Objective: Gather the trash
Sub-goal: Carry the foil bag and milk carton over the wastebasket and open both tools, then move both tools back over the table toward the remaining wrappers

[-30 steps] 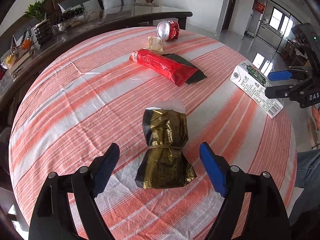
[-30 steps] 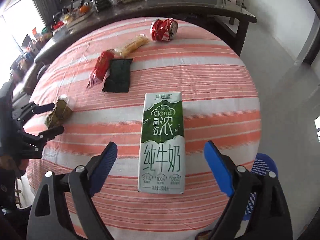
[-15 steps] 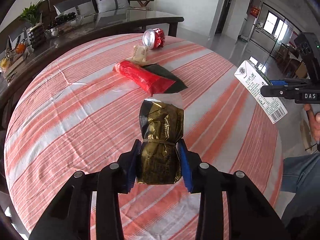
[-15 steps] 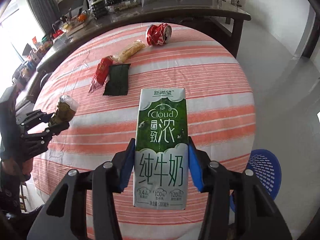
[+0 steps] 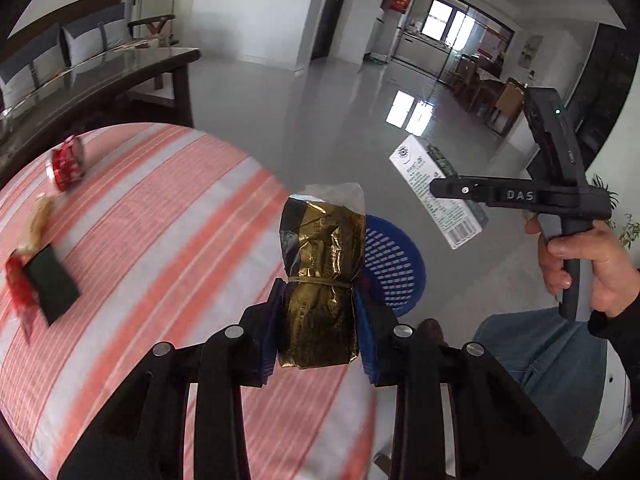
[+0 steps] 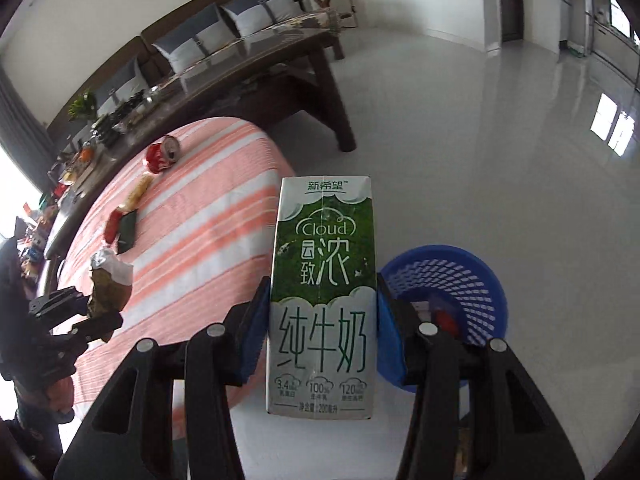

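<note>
Grey polished floor fills the room beyond a round table (image 5: 168, 240) draped in a red-and-white striped cloth, with a dark wooden bench and cushioned sofa behind it. On the floor just past the table's edge stands a blue mesh basket (image 6: 460, 280) holding a few scraps.

Both pairs of tongs are pinched on trash and held in the air. The left gripper (image 5: 318, 320) clamps a crumpled gold foil wrapper (image 5: 320, 264) — its blue pads press the lower half, just under the rubber band around its waist, while the upper part sticks out past the fingertips. Seen from that camera, the wrapper hangs over the table's rim with the basket behind it.

The right gripper (image 6: 322, 320) squeezes a green-and-white milk carton (image 6: 324, 292) across its lower half — upright between the pads, beside the basket and off the table.

Left on the cloth: a crushed red can (image 6: 162, 156), a pale snack wrapper (image 6: 138, 192), a red packet (image 6: 114, 222) and a dark green pouch (image 6: 127, 232).
</note>
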A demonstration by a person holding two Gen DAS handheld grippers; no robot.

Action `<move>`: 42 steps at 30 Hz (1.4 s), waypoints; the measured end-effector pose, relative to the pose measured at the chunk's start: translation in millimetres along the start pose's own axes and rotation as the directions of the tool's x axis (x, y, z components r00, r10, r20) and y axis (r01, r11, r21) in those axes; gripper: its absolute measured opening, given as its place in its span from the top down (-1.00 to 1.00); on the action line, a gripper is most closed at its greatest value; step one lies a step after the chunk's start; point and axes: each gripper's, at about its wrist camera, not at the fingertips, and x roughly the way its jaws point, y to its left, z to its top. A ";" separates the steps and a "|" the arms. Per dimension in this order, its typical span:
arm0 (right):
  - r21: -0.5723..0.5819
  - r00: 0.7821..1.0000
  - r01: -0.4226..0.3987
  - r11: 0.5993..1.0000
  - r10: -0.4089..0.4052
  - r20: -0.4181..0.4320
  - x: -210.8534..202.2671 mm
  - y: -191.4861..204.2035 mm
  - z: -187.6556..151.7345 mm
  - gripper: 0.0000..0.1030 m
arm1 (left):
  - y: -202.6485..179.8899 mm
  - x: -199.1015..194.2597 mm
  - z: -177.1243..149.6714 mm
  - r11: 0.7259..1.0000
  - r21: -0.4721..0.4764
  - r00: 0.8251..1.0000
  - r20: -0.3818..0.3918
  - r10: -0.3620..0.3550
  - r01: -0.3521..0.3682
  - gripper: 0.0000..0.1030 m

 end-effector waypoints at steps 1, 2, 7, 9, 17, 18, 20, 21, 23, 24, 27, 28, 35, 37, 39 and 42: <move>0.015 1.000 0.018 1.000 -0.018 -0.002 3.5 -13.3 -2.1 0.07 | -13.7 14.1 8.3 1.000 0.010 1.000 -0.010 -0.018 0.018 0.36; 0.032 0.999 0.035 0.999 -0.035 -0.007 8.1 -26.7 -4.1 0.07 | -26.1 28.1 15.8 0.999 0.018 0.999 -0.021 -0.031 0.032 0.35; 0.109 0.996 0.086 0.990 -0.082 -0.037 37.2 -83.9 -13.8 0.07 | -69.9 107.2 41.4 0.998 0.022 0.994 -0.091 -0.061 0.063 0.33; 0.134 0.996 0.089 0.987 -0.083 -0.045 49.9 -101.7 -15.2 0.07 | -76.6 137.6 45.7 0.997 0.013 0.991 -0.113 -0.069 0.071 0.32; 0.248 0.997 0.060 0.967 -0.046 -0.060 98.8 -152.3 -24.0 0.06 | -83.9 225.3 49.8 1.000 0.005 0.984 -0.178 -0.021 0.022 0.25; 0.262 0.998 0.053 0.964 -0.040 -0.053 104.7 -158.8 -26.4 0.04 | -85.4 231.7 50.5 1.000 0.012 0.985 -0.173 -0.015 0.018 0.19; 0.293 0.999 0.040 0.955 -0.028 -0.042 116.4 -168.6 -32.6 -0.25 | -91.2 241.7 50.0 1.000 0.016 0.988 -0.151 0.020 -0.018 -0.41; 0.316 0.999 0.049 0.947 -0.042 -0.029 118.8 -173.8 -36.3 -0.65 | -91.5 243.7 50.8 0.999 0.012 0.990 -0.137 0.036 -0.034 -0.47; 0.363 0.999 0.040 0.931 -0.043 -0.001 117.8 -182.1 -45.1 -0.66 | -90.7 242.3 51.5 0.999 -0.001 0.990 -0.131 0.042 -0.043 -0.50; 0.378 0.999 0.041 0.925 -0.047 0.008 115.0 -184.8 -48.7 -0.66 | -87.3 239.3 54.3 0.999 -0.006 0.991 -0.130 0.038 -0.039 -0.50; 0.379 0.994 0.092 0.921 -0.110 0.024 99.9 -182.7 -49.9 -0.66 | -83.7 208.1 52.7 0.999 -0.016 0.995 -0.097 0.035 -0.037 -0.61; 0.365 0.990 0.113 0.924 -0.135 0.035 91.8 -176.8 -47.9 -0.70 | -81.7 194.7 52.3 0.999 -0.021 0.996 -0.079 0.028 -0.029 -0.67; 0.212 0.973 0.123 0.970 -0.159 0.166 34.8 -99.9 -43.2 -0.91 | -57.8 71.3 8.9 0.998 -0.001 0.998 0.031 0.058 -0.058 -0.87; 0.154 0.977 0.101 0.983 -0.128 0.173 28.4 -63.6 -49.4 -0.91 | -41.5 41.7 -17.7 0.994 -0.018 0.994 0.026 0.110 -0.110 -0.87; 0.082 0.983 0.073 0.994 -0.086 0.160 28.8 -23.1 -57.9 -0.91 | -19.1 18.7 -43.7 0.983 -0.043 0.984 0.012 0.178 -0.177 -0.87; -0.034 0.993 0.021 0.999 -0.017 0.120 37.3 44.4 -65.6 -0.91 | 14.5 -15.6 -77.3 0.952 -0.078 0.955 -0.005 0.295 -0.295 -0.87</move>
